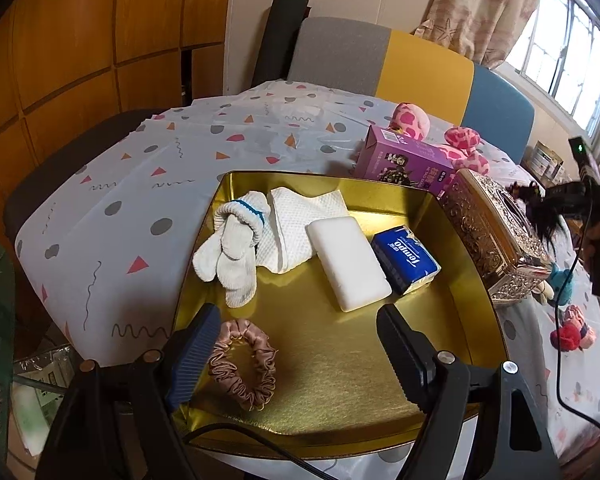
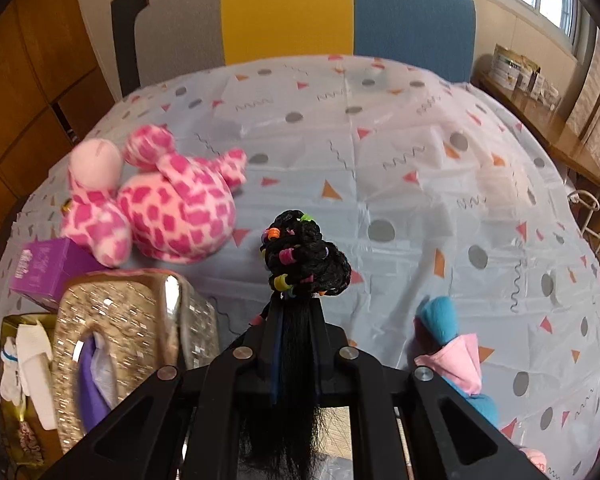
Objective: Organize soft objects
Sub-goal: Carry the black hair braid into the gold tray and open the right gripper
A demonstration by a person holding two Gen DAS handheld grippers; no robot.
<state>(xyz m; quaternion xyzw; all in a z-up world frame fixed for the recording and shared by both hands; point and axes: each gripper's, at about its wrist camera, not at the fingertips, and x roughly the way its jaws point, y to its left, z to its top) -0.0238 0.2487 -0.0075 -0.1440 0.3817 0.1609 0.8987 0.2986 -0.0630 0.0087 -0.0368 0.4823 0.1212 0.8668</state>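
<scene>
Right tongs (image 2: 294, 312) clamp a black hairpiece (image 2: 306, 256); left tongs (image 1: 300, 344) gape over the tray's (image 1: 452, 264) "Tempo" pack (image 1: 406, 260), probably tissues.

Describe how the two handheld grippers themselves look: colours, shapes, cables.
The left gripper has a black frame with silver rivets, a ribbed blue pad on one finger, and a thin black cable. The right gripper has the same black triangular-cutout frame with silver rivets.

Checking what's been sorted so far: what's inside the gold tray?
Inside the gold tray: white gloves, a white cloth, a white sponge, a Tempo tissue pack and a pink scrunchie. The near edge is hidden by the left tongs.
</scene>
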